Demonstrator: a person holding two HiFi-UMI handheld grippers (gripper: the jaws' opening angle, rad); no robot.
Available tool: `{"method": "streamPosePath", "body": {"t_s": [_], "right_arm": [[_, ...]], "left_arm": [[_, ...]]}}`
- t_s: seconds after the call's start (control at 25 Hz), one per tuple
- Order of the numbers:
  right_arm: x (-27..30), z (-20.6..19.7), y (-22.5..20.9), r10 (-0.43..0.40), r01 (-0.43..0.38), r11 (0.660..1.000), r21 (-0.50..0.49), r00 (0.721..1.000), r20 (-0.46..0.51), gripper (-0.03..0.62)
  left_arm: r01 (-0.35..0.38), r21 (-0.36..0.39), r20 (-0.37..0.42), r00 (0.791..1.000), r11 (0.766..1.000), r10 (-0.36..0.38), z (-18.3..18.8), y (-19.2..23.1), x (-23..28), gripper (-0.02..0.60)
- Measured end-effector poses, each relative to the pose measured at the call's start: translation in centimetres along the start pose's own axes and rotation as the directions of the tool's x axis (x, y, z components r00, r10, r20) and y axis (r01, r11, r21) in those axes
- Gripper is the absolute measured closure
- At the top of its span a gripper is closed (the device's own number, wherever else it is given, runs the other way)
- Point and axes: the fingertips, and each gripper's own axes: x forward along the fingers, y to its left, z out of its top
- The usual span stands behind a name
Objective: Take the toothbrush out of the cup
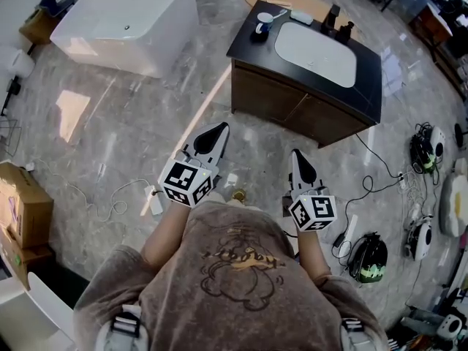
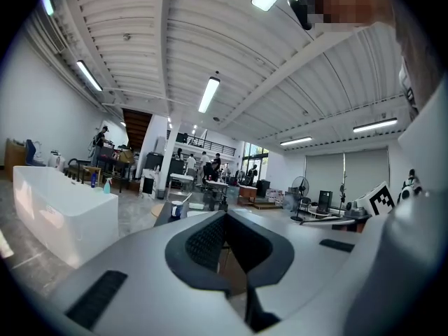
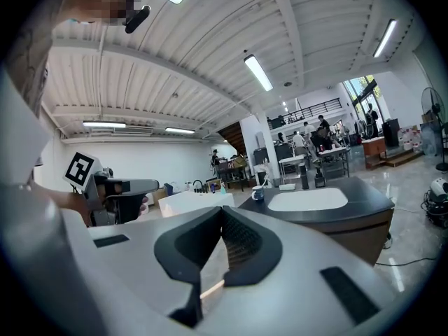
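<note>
Left gripper (image 1: pixel 213 136) and right gripper (image 1: pixel 300 163) point ahead, jaws closed, empty; the cup (image 1: pixel 265 22) stands well apart at twelve o'clock, probably not yet reached.

Sink cabinet (image 1: pixel 292 104): I have it ahead of both claws, well apart, closer to the line of my right claw (image 1: pixel 301 165).
Cup (image 1: pixel 264 22): on the cabinet's far left corner, left of the basin (image 1: pixel 316 53).
Toothbrush (image 1: pixel 278 14): in the cup.
Bathtub (image 1: pixel 124 20): ahead and left of my left claw (image 1: pixel 213 134).
Helmet (image 1: pixel 368 258): on the floor, right of my right claw, nearer me.
</note>
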Motion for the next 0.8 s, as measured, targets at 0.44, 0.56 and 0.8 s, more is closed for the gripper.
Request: {"method": "streamPosePath", "body": {"t_s": [0.44,0.56,0.8], "right_arm": [[4.7,0.2,-2.5,0.039,-0.039,0.999,-0.002,0.999,-0.021,0.591],[6.0,0.2,-3.3,0.033,-0.033,0.999,-0.008,0.999,-0.027,0.592],[9.4,0.7,-5.3,0.017,-0.017,1.000,-0.006,0.999,-0.035,0.592]], "left_arm": [[-0.028,-0.010,0.010,1.000,1.000,0.028,0.0,2.6,4.4,0.560],[-0.018,-0.015,0.010,1.000,1.000,0.018,-0.1,3.4,6.0,0.561],[-0.004,-0.026,0.010,1.000,1.000,0.004,-0.1,5.9,10.1,0.561]]}}
